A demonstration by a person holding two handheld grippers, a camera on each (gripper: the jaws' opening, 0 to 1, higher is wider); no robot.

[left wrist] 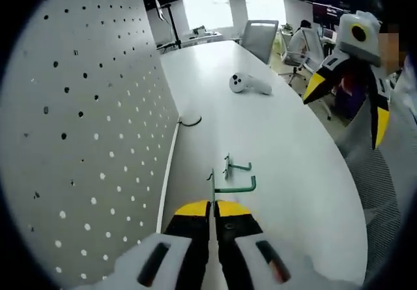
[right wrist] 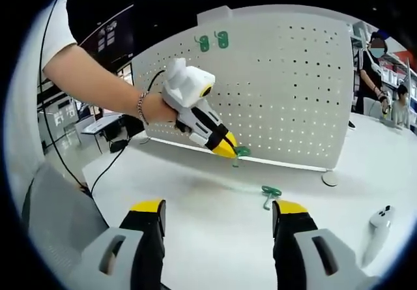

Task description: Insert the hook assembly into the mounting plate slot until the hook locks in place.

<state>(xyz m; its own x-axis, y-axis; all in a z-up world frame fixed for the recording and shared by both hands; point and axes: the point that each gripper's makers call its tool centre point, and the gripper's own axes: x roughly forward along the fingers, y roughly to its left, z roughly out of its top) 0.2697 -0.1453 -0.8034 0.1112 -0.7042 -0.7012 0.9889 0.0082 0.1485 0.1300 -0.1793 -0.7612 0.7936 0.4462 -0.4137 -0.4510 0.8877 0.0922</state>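
Now my left gripper [left wrist: 213, 206] pinches a green hook [left wrist: 231, 187], angled down off the pegboard [right wrist: 287, 88]; my right gripper [right wrist: 218, 213] waits open at 6 o'clock.

A white controller [left wrist: 249, 84] lies on the white table [left wrist: 287, 153], an office chair [left wrist: 259, 39] beyond.

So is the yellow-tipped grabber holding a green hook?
Yes, in the left gripper view the left gripper has its jaws shut on a green hook, lifted above the white table.
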